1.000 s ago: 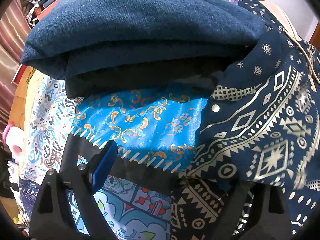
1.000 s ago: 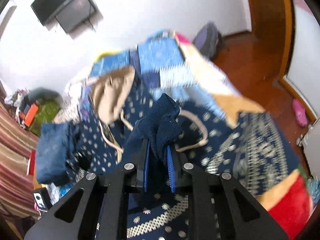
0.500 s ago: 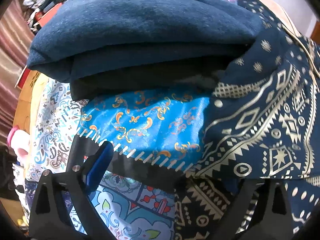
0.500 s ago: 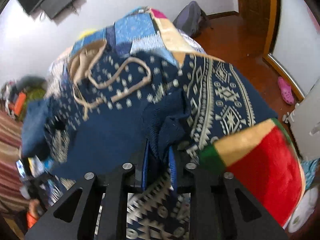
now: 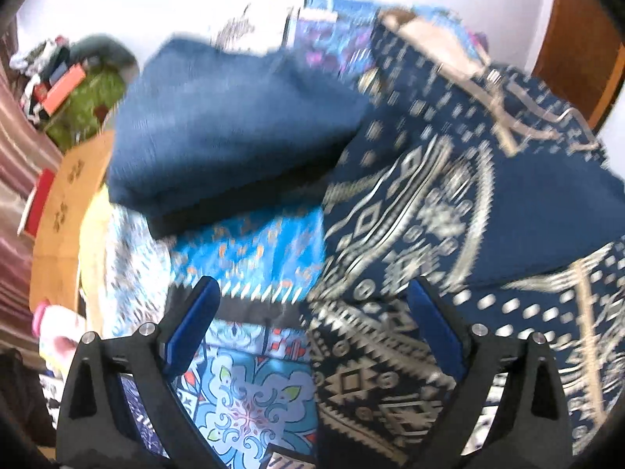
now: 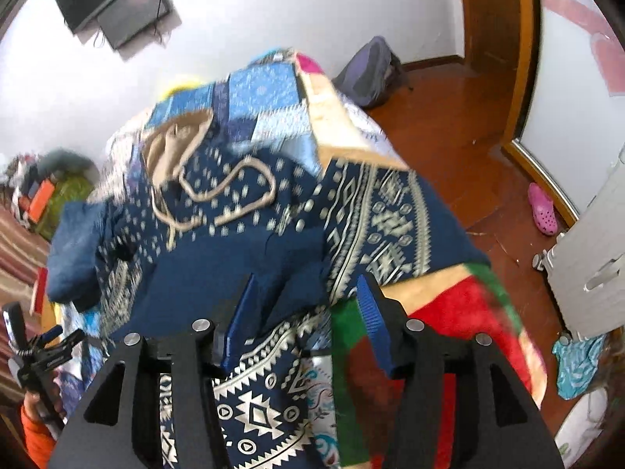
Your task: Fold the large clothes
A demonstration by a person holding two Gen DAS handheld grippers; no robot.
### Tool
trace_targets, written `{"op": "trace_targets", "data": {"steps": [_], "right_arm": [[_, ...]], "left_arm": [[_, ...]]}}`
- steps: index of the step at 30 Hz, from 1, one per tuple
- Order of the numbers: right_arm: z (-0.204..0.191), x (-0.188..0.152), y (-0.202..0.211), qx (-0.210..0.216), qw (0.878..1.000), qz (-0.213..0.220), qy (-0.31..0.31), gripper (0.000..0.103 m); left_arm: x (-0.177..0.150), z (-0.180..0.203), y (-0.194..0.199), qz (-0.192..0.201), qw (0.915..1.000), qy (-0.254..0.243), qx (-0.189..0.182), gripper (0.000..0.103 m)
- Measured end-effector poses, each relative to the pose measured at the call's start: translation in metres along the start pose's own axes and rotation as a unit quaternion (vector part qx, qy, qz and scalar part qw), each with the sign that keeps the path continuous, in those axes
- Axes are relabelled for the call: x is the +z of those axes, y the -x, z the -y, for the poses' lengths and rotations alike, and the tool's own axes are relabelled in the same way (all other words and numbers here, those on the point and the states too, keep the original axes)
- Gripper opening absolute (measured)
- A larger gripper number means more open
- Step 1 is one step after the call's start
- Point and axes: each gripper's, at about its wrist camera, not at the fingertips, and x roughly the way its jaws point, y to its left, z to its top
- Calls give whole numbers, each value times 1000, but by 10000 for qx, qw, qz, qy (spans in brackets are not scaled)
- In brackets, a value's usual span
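Note:
A large navy garment [image 6: 281, 234] with cream geometric print and a tan drawstring [image 6: 234, 195] lies spread over the bed. My right gripper [image 6: 306, 293] hangs just above its near plain-blue fold; the jaws are opening and the cloth has dropped from the blue pads [image 6: 369, 312]. In the left wrist view the same garment [image 5: 449, 215] fills the right side. My left gripper [image 5: 312, 308] is wide open above the bedspread, holding nothing. The left gripper [image 6: 52, 342] also shows small at the lower left of the right wrist view.
A folded dark blue knit pile [image 5: 234, 129] sits at the bed's left side. The patchwork bedspread [image 5: 242, 398] and a red-green blanket [image 6: 449, 312] cover the bed. Wooden floor, a pink clog [image 6: 543, 207], a grey backpack [image 6: 371, 74] and a white cabinet [image 6: 593, 265] lie to the right.
The right gripper carried the blue fold down across the garment and its jaws have spread, letting the cloth go. The left gripper has risen and pulled back, showing more of the bed.

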Motion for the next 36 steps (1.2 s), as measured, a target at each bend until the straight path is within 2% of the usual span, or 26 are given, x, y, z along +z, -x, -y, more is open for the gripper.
{"op": "trace_targets", "data": {"steps": [3, 5, 8, 12, 18, 24, 28, 36], "right_arm": [[14, 8, 11, 34, 9994, 234, -250, 58], [23, 13, 16, -4, 9987, 331, -397, 67], [37, 18, 18, -87, 9976, 434, -538, 68], [58, 22, 10, -208, 9962, 374, -762, 68], [97, 16, -24, -65, 9901, -137, -1396, 68], [136, 3, -68, 329, 9704, -828, -2244, 68], [152, 4, -83, 488, 9616, -857, -2561, 68], [167, 25, -122, -106, 9535, -948, -2859, 68]], "left_arm": [[23, 11, 24, 369, 9992, 3, -159, 97], [37, 20, 39, 626, 9976, 30, -303, 97], [55, 40, 52, 914, 9945, 38, -514, 97], [74, 61, 51, 1029, 9919, -4, -748, 97], [80, 96, 23, 733, 9927, -152, -942, 97], [71, 117, -12, 253, 9938, -209, -1066, 97], [64, 124, -31, -8, 9940, -216, -1075, 97], [56, 125, -45, -199, 9938, -98, -1086, 97]]}}
